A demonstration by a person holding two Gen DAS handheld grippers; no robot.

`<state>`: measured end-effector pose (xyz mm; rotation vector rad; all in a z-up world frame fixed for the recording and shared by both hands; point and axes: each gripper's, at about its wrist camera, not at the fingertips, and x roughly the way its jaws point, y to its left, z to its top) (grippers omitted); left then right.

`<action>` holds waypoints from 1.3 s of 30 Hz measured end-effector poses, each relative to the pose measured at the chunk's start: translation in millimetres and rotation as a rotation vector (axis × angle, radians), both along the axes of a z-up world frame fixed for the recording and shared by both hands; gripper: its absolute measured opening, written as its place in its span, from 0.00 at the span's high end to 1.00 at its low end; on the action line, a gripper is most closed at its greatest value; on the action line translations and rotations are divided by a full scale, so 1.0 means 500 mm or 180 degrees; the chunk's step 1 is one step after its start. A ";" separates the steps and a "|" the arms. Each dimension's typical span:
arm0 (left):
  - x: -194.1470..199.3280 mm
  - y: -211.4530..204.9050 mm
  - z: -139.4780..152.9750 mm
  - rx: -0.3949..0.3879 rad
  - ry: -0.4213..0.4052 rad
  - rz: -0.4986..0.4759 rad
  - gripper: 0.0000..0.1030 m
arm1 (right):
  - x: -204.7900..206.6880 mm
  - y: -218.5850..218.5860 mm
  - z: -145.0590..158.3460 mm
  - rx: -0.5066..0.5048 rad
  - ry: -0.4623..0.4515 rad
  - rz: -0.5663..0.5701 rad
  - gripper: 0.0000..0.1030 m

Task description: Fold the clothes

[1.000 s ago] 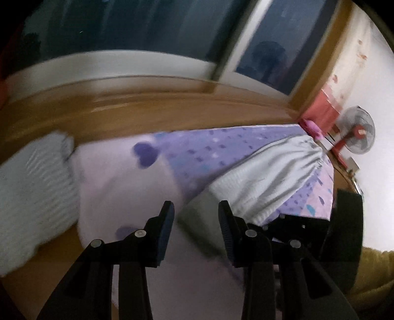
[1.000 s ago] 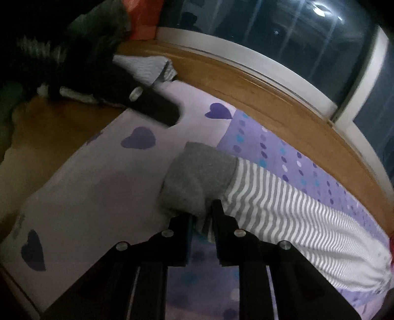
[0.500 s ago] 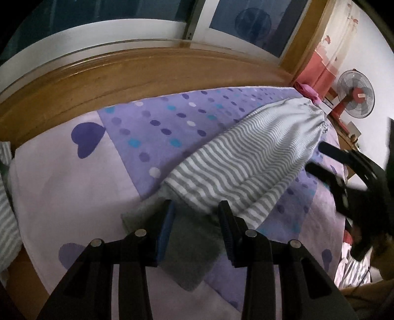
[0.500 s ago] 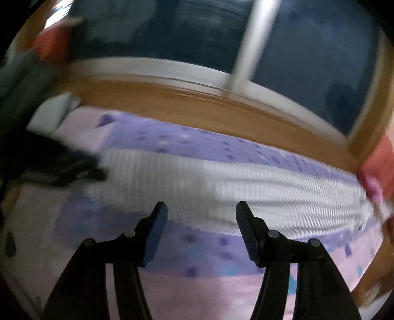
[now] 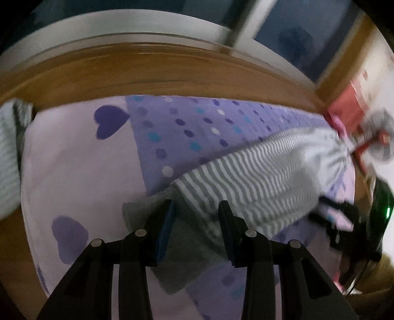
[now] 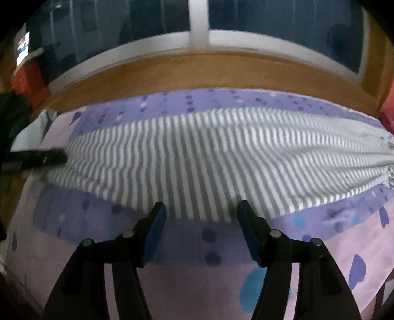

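Observation:
A grey-and-white striped garment (image 6: 209, 157) lies stretched flat across the purple dotted bedsheet (image 6: 172, 101). It also shows in the left wrist view (image 5: 270, 172), ending in a plain grey cuff (image 5: 187, 248). My left gripper (image 5: 196, 209) is open, its jaws over the grey cuff end without closing on it. My right gripper (image 6: 200, 209) is open and empty, at the garment's near long edge around its middle. The left gripper shows at the garment's left end in the right wrist view (image 6: 37, 157).
A wooden ledge (image 6: 197, 71) runs under dark windows (image 6: 270, 17) behind the bed. Another striped cloth (image 5: 7, 157) lies at the left edge. A fan (image 5: 379, 137) and a pink item (image 5: 337, 121) stand at the far right.
My right gripper let go of the grey cuff, opened and moved right to the garment's middle edge. My left gripper moved over the cuff end and stayed open.

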<state>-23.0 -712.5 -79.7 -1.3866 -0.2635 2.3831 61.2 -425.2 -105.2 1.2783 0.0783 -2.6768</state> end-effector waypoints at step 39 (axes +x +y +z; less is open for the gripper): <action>-0.014 0.387 0.022 -0.0508 0.0182 -0.0916 0.45 | -0.355 0.257 0.034 0.0466 -0.0049 0.0991 0.98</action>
